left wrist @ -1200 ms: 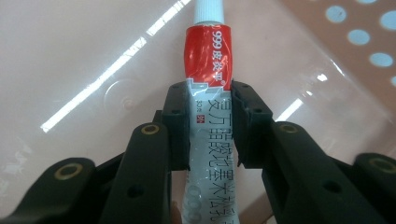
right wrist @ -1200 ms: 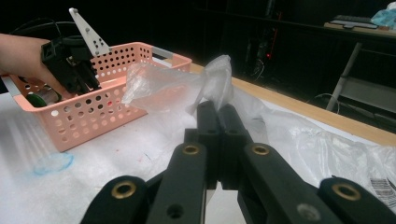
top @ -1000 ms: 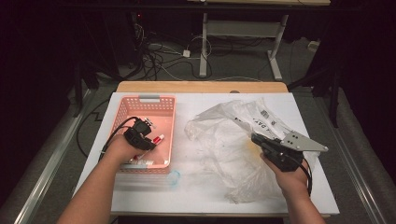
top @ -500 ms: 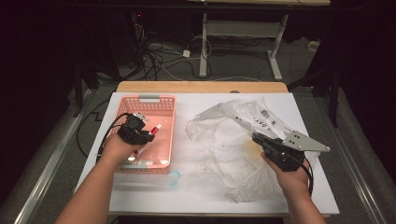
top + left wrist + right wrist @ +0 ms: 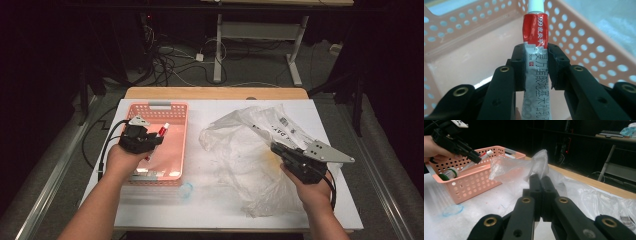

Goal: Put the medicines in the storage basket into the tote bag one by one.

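My left gripper (image 5: pixel 155 141) hangs over the pink perforated basket (image 5: pixel 177 112), shut on a red-and-silver tube (image 5: pixel 163 131) with a white cap. In the left gripper view the pads (image 5: pixel 518 67) squeeze the tube (image 5: pixel 535 27) at its middle, cap pointing away, with the basket wall (image 5: pixel 584 37) behind. At the right, my right gripper (image 5: pixel 276 148) is shut on a fold of the crumpled clear plastic bag (image 5: pixel 250 145). The right gripper view shows that gripper (image 5: pixel 541 180) pinching the bag (image 5: pixel 539 162), which rises in a peak above the jaws.
A green-capped clear container (image 5: pixel 447 173) lies inside the basket (image 5: pixel 474 182). A small clear bluish ring (image 5: pixel 186 190) lies on the white table (image 5: pixel 150 210) in front of the basket. Beyond the table's wooden far edge (image 5: pixel 215 93) are cables and desk legs.
My left gripper has risen and drifted left over the basket, carrying the tube. The right gripper and the bag have stayed put.
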`<move>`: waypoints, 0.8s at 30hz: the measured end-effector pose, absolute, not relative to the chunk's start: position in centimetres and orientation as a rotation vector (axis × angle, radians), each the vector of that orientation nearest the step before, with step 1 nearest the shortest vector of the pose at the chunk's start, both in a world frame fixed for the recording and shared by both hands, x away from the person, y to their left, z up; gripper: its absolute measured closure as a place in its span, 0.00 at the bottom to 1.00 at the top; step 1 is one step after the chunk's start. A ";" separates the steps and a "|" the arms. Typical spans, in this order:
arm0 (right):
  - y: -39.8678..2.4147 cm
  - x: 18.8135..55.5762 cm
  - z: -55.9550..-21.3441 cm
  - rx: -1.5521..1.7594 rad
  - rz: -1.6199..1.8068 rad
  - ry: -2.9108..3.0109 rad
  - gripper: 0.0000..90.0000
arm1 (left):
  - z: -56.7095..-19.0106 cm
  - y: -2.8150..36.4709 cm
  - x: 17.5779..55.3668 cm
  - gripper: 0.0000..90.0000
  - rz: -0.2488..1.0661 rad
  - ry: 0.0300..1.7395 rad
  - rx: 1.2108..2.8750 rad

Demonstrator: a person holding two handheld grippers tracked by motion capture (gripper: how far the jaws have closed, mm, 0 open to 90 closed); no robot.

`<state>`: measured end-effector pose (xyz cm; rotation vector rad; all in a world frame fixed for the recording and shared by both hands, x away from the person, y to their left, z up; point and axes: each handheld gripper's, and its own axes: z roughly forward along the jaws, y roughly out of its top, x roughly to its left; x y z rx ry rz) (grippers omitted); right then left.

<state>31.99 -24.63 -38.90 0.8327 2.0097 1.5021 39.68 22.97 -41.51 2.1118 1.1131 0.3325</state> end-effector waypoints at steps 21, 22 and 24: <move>-24.4 31.8 -38.8 0.821 1.505 2.007 1.00 | -40.2 22.8 34.4 0.76 0.412 0.970 1.953; -24.4 31.8 -38.8 0.819 1.506 2.009 1.00 | -40.3 22.8 34.2 0.76 0.403 0.973 1.944; -24.3 31.8 -38.8 0.819 1.504 2.010 1.00 | -40.5 22.9 33.8 0.76 0.391 0.977 1.933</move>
